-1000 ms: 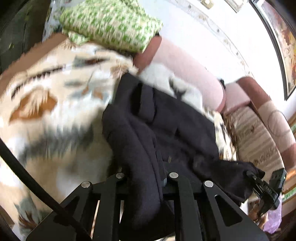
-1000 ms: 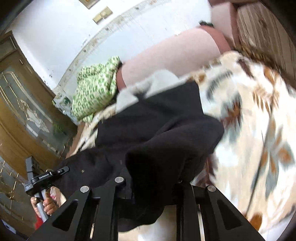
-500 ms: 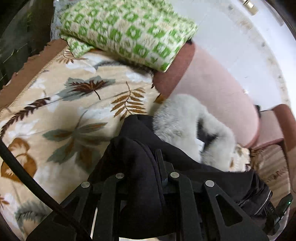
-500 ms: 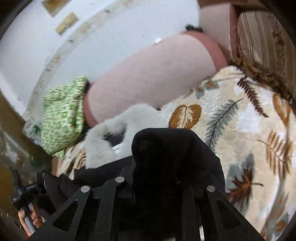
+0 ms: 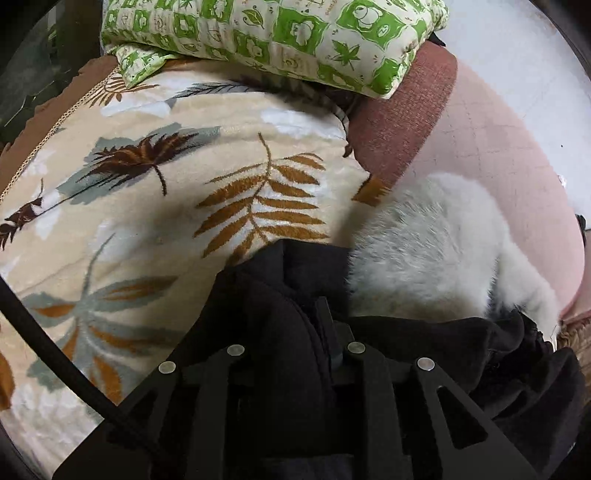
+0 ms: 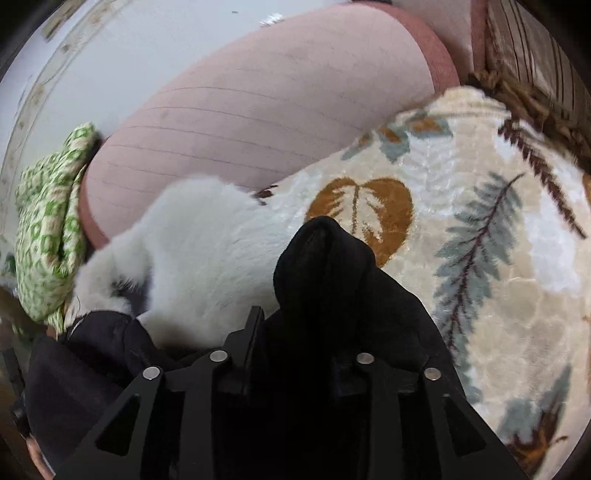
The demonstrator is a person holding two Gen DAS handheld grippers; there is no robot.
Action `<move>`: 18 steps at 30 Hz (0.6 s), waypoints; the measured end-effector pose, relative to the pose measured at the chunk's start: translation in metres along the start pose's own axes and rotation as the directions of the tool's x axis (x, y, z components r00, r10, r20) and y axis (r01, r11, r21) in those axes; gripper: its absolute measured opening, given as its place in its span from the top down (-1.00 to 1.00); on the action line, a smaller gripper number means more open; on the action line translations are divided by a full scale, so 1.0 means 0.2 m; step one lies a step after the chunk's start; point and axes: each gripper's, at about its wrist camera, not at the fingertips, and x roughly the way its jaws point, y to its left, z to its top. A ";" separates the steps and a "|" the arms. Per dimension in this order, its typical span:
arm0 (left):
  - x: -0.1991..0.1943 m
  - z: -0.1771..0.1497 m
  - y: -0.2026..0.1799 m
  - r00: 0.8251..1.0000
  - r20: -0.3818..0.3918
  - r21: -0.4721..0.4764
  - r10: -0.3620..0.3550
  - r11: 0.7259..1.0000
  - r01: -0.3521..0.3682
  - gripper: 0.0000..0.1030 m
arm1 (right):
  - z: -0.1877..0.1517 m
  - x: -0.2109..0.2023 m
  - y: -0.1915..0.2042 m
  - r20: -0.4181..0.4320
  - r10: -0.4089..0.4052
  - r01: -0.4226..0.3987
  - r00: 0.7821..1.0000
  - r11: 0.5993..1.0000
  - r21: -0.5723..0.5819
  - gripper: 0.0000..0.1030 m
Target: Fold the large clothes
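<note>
A black coat (image 5: 424, 347) with a white fur trim (image 5: 436, 254) lies on a sofa covered by a leaf-print blanket (image 5: 155, 206). My left gripper (image 5: 291, 314) is shut on a bunched fold of the black cloth, which covers its fingers. My right gripper (image 6: 295, 306) is shut on another fold of the black coat (image 6: 328, 266), which rises in a hump between its jaws. The fur trim (image 6: 199, 236) lies just ahead and left of it, against the sofa back. Both grippers sit low over the blanket (image 6: 491, 236).
A pink bolster-like sofa back (image 5: 498, 140) (image 6: 266, 99) runs behind the coat. A green and white patterned pillow (image 5: 273, 33) (image 6: 48, 221) lies at the sofa's end. A white wall is behind the sofa.
Both grippers have carried the black cloth forward and down toward the sofa back. The coat is now doubled over, with the fur trim close in front of both cameras.
</note>
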 end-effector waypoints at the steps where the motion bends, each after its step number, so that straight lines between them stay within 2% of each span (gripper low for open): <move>1: 0.01 0.00 0.00 1.000 0.002 -0.005 -0.002 1.000 0.002 0.58 | 0.00 0.02 -0.01 -0.001 0.008 -0.008 1.000 1.000 0.016 0.28; 5: -0.03 0.01 0.00 1.000 -0.013 0.013 -0.015 1.000 0.015 0.52 | 0.00 0.04 -0.05 -0.011 0.040 -0.039 0.999 0.998 0.055 0.18; 6: -0.07 0.01 0.00 1.000 -0.013 0.035 -0.020 0.999 0.020 0.45 | 0.01 0.02 -0.05 -0.019 0.046 -0.045 0.999 0.998 0.052 0.11; 8: -0.21 0.00 0.03 0.998 0.014 0.046 -0.062 0.997 0.062 0.24 | 0.03 -0.08 -0.04 -0.005 0.096 -0.096 0.995 0.994 0.051 -0.25; 10: -0.35 0.00 0.09 0.991 0.063 0.023 -0.115 0.993 0.114 -0.33 | 0.04 -0.22 -0.05 0.054 0.134 -0.137 0.989 0.989 0.060 -0.87; 11: -0.43 -0.01 0.13 0.988 0.094 0.004 -0.125 0.992 0.125 -0.43 | 0.04 -0.29 -0.05 0.097 0.111 -0.117 0.989 0.991 0.060 -0.95; 12: -0.48 -0.02 0.17 0.986 0.118 -0.011 -0.122 0.992 0.124 -0.53 | 0.03 -0.36 -0.06 0.137 0.083 -0.091 0.987 0.994 0.054 -0.98; 15: -0.66 -0.07 0.27 0.980 0.159 -0.025 -0.118 0.992 0.123 -0.53 | 0.01 -0.54 -0.04 0.179 0.016 -0.015 0.984 1.000 -0.006 -0.98; 18: -0.80 -0.20 0.36 0.975 0.205 -0.018 -0.085 0.996 0.091 -0.53 | -0.08 -0.70 0.03 0.213 0.020 -0.001 0.977 0.996 -0.088 -0.96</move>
